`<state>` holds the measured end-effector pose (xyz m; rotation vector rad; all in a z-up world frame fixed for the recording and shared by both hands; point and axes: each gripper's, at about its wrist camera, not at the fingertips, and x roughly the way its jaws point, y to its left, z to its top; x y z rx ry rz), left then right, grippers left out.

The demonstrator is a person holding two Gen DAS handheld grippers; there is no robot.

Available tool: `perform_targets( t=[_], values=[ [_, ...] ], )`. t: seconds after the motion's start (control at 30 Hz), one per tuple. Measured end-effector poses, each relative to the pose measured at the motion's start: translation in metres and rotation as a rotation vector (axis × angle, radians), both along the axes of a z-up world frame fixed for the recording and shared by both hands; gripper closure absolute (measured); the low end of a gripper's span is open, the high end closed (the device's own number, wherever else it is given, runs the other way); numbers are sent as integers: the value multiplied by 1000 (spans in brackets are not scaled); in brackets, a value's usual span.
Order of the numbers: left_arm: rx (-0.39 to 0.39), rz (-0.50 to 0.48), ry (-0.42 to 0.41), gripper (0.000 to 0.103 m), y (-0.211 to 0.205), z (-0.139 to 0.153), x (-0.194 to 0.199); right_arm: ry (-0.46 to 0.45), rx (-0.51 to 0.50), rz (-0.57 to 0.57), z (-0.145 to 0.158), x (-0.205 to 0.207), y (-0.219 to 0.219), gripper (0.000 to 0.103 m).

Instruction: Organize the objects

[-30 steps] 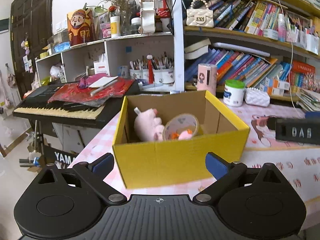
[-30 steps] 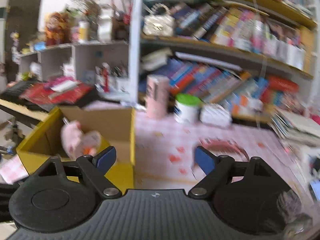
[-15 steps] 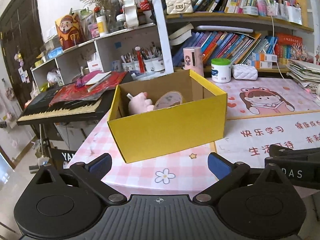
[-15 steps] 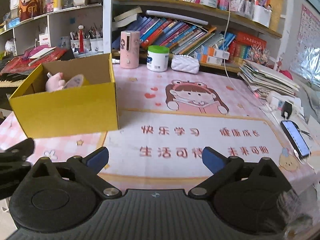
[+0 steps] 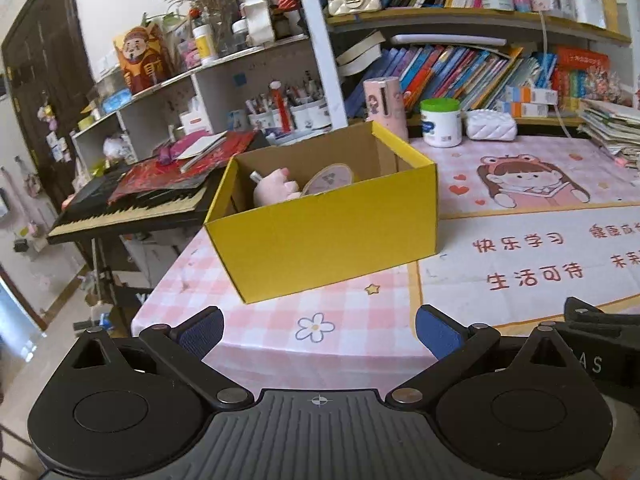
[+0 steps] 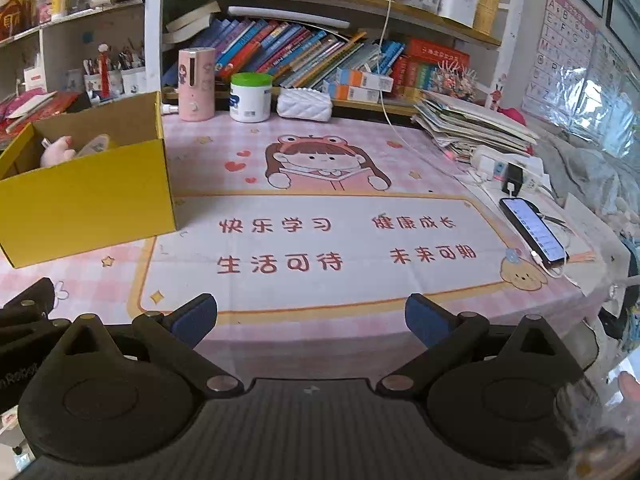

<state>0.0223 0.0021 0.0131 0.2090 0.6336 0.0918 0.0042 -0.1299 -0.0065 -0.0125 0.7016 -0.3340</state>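
Observation:
A yellow cardboard box (image 5: 328, 236) stands on the pink table near its left edge; it also shows in the right wrist view (image 6: 88, 196). Inside it lie a pink plush toy (image 5: 274, 190) and a roll of tape (image 5: 328, 178). My left gripper (image 5: 318, 326) is open and empty, held back at the table's front edge, well short of the box. My right gripper (image 6: 310, 318) is open and empty at the front edge, over the printed mat (image 6: 320, 240), to the right of the box.
A pink dispenser (image 6: 196, 84), a white jar with a green lid (image 6: 251, 97) and a white quilted pouch (image 6: 305, 104) stand at the back. A phone on a cable (image 6: 534, 232) and a stack of books (image 6: 472, 128) lie at the right. A keyboard (image 5: 132, 208) stands left of the table.
Both grippers have pulled back from the box toward the table's front edge and stayed open. The box and its contents have not moved.

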Motion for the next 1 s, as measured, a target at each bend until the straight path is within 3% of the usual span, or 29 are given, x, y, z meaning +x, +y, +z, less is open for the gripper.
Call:
perform_targets(
  t=[1.0],
  values=[
    [4,27,-13,0,-9,4,-4,13,4,-6,-1,-3,-9,1]
  ],
)
